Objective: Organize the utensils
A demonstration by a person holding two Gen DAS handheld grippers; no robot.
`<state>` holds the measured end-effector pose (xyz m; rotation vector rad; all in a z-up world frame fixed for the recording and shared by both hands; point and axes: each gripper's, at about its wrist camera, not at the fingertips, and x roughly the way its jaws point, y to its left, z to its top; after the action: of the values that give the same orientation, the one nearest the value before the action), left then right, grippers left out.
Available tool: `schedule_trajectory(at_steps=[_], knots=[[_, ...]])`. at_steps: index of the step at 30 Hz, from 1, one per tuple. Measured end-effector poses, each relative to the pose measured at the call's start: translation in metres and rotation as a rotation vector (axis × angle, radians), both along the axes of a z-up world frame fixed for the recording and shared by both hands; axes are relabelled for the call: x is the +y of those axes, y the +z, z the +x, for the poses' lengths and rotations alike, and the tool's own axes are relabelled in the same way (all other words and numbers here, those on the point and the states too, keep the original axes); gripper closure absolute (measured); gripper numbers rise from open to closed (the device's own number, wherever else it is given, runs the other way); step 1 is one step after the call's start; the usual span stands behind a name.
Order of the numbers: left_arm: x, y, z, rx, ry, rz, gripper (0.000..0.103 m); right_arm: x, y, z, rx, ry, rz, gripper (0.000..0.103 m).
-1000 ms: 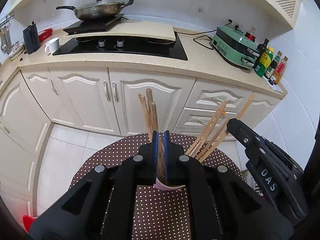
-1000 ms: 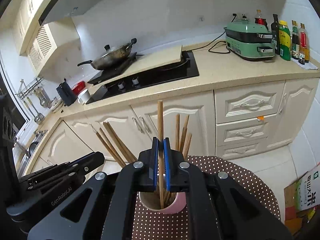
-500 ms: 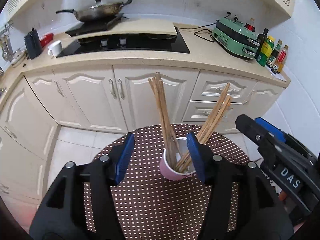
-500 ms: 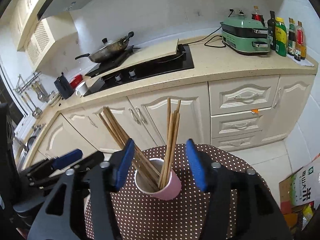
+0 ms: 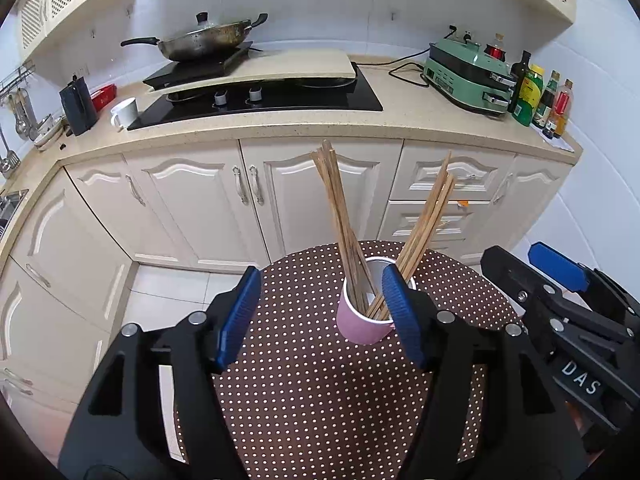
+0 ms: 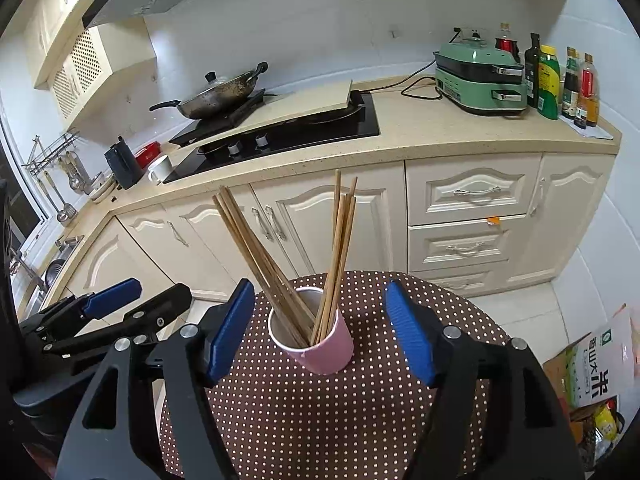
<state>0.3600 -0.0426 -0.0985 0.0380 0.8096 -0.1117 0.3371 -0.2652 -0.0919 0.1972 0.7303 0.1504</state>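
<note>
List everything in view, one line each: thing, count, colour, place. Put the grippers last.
cup: one, pink, on the dotted table
chopsticks: two bundles, wooden, standing in the cup
table: one, brown with white dots, foreground
wok: one, dark, on the hob at the back
mug: one, white, counter left
cooker: one, green, counter right
bottles: several, mixed colours, counter far right
left gripper: black, blue pads, open, jaws just opened
right gripper: black, blue pads, open, jaws just opened

Wok [image 5: 208, 38] sits on the hob up top, white mug [image 5: 125, 112] left, green cooker [image 5: 468, 74] right with bottles [image 5: 540, 96] crowding the corner.
</note>
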Motion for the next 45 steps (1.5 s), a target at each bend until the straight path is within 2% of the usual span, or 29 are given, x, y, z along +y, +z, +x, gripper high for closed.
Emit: schedule_trajectory(at_steps=[7,22,26,37,45], knots=[[0.01,0.003,-0.018,-0.019,0.002,0.008,0.034,0.004,0.0,-0.024,-0.004,-0.024,-0.012,0.034],[0.013,0.017,-0.083,-0.062,-0.059,0.01,0.034,0.007,0.023,-0.099,-0.058,-0.077,-0.035,0.032],[0.006,0.026,-0.108,-0.076,-0.057,0.007,0.033,0.001,0.034,-0.122,-0.091,-0.068,-0.035,0.032],[-0.008,0.061,-0.196,-0.152,0.059,-0.015,0.029,-0.026,0.06,-0.193,-0.158,0.002,-0.041,0.031],[-0.018,0.086,-0.259,-0.216,0.075,-0.011,0.028,-0.039,0.084,-0.25,-0.22,0.021,-0.054,0.03]])
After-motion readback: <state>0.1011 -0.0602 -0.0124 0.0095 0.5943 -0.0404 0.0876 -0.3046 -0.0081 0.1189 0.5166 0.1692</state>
